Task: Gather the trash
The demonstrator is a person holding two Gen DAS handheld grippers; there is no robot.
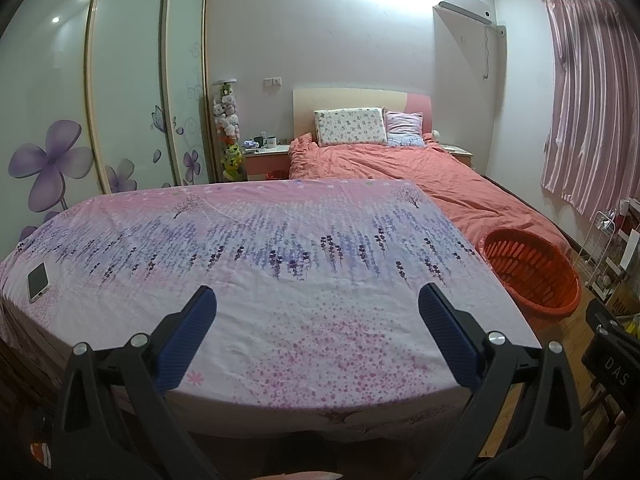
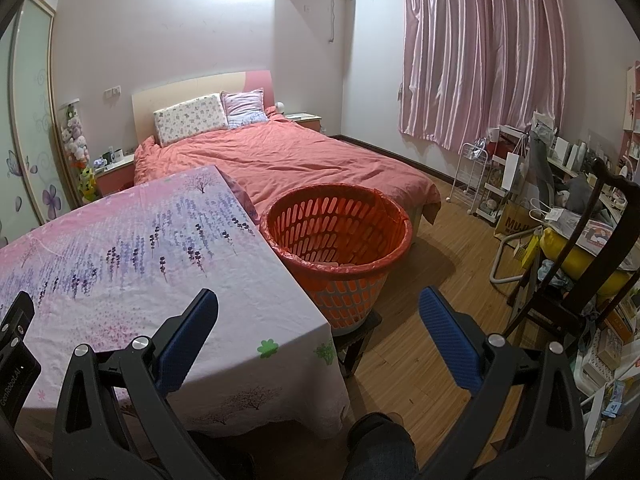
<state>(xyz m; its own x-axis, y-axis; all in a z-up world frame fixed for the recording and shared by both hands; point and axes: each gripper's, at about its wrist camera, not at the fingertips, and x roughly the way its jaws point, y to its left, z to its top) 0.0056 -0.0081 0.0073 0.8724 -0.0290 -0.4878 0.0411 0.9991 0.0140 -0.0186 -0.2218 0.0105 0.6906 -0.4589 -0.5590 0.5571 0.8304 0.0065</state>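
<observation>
Both my claws, left claw [image 1: 318, 300] and right claw [image 2: 319, 304], gape empty; the basket [image 2: 340, 236] stands upright beside the worktop [image 2: 120, 240], its contents unclear.

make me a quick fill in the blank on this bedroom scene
1. The phone lies on the floral ____.
2. The orange basket stands on a dark ____.
3. Both grippers, left and right, have their jaws ____.
4. The striped curtain is ____ in colour.

Missing words: tablecloth; stool; open; pink
</observation>
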